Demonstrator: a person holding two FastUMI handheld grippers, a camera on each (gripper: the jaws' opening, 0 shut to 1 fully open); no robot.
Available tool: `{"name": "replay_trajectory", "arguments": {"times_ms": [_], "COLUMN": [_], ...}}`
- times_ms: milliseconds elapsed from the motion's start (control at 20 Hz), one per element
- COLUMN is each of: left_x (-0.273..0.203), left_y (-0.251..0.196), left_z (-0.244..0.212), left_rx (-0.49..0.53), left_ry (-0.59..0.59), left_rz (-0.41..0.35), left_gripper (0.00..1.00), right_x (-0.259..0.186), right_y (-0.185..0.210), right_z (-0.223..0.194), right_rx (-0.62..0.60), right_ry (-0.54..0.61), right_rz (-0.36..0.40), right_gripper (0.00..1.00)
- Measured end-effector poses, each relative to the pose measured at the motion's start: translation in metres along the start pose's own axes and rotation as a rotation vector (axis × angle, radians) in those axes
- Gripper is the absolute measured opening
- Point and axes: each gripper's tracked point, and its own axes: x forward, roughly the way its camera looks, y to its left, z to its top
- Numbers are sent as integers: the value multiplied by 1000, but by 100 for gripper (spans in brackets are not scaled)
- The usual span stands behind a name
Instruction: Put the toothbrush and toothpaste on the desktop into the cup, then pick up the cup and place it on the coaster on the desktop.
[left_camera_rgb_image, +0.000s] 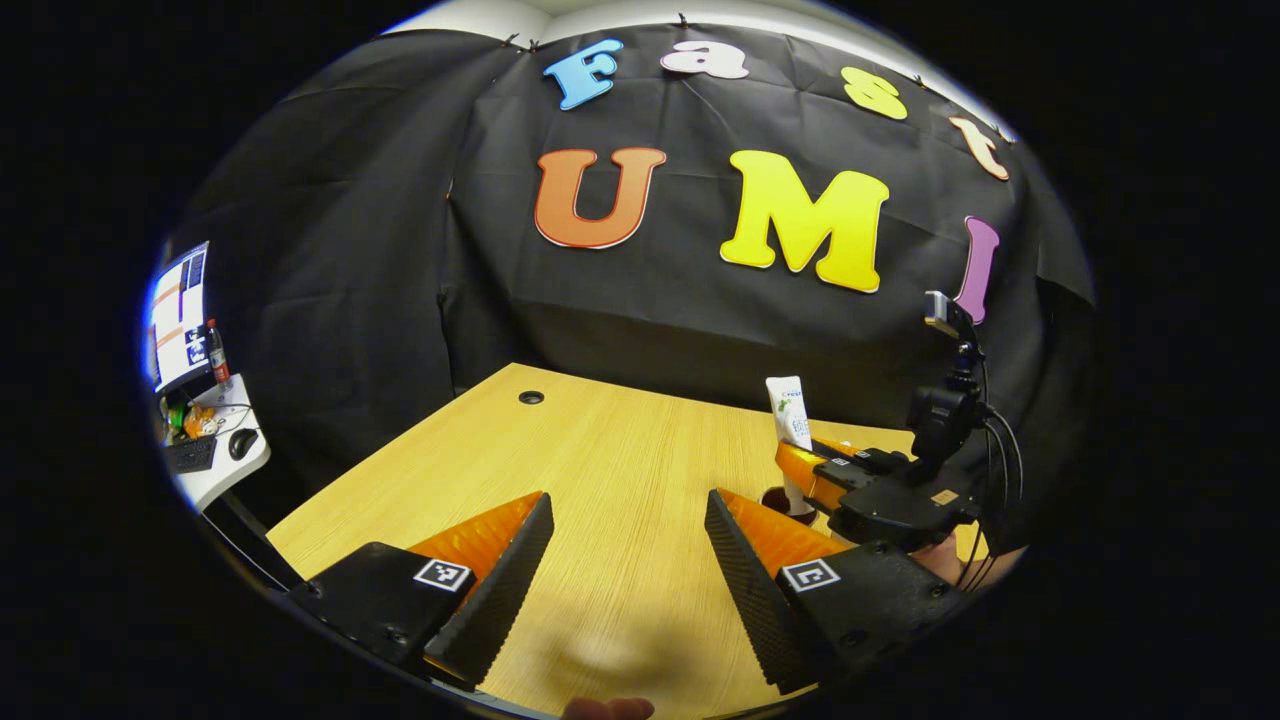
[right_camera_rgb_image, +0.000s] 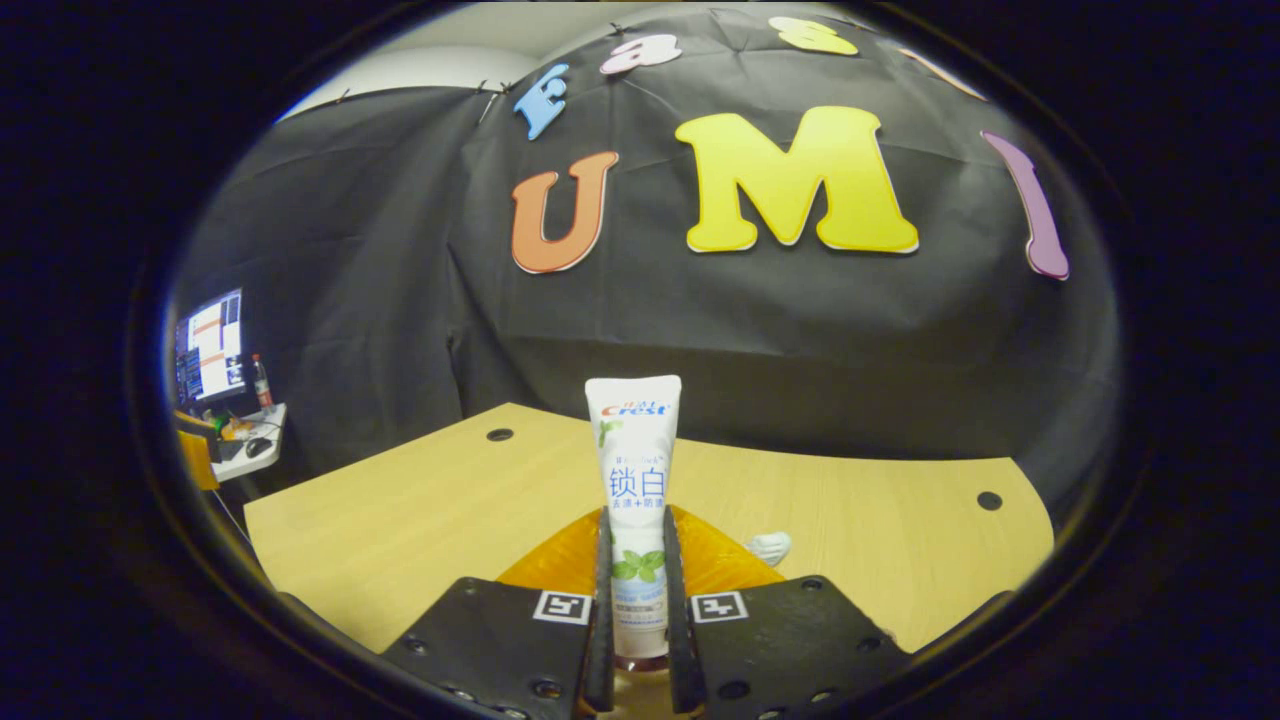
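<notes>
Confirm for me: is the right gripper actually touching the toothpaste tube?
Touching. In the right gripper view, the right gripper has both fingers pressed against the sides of the upright toothpaste tube, with no gap showing.

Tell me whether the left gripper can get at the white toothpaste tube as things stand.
Probably not for a clean grasp: the white toothpaste tube stands upright, clamped in the right gripper, whose fingers cover its lower part. The left gripper hangs open over bare wooden desktop.
</notes>
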Motion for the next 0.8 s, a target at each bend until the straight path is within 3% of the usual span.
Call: {"name": "replay_trajectory", "arguments": {"times_ms": [250,400,450,550,600,700,800], "left_x": [3,9,10,10,11,12,11], "left_y": [-6,-19,-22,-25,-27,-33,-39], "left_z": [-9,-3,-1,-1,1,3,4], "left_rx": [-3,2,4,3,0,-2,-1], "left_ry": [27,22,19,14,10,2,-3], "left_rz": [-27,-44,-48,-55,-58,-65,-76], "left_gripper": [97,96,96,97,97,97,97], "right_x": [-2,-13,-19,-30,-38,-52,-69], "right_y": [-4,-3,-2,1,2,-1,-3], "right_z": [-7,-3,-1,-1,-2,4,11], "right_rx": [19,7,-9,-20,-15,8,24], "right_ry": [18,1,-11,-9,-7,-18,-31], "right_rz": [5,18,19,33,32,21,0], "right_gripper": [24,36,36,53,72,82,84]}}
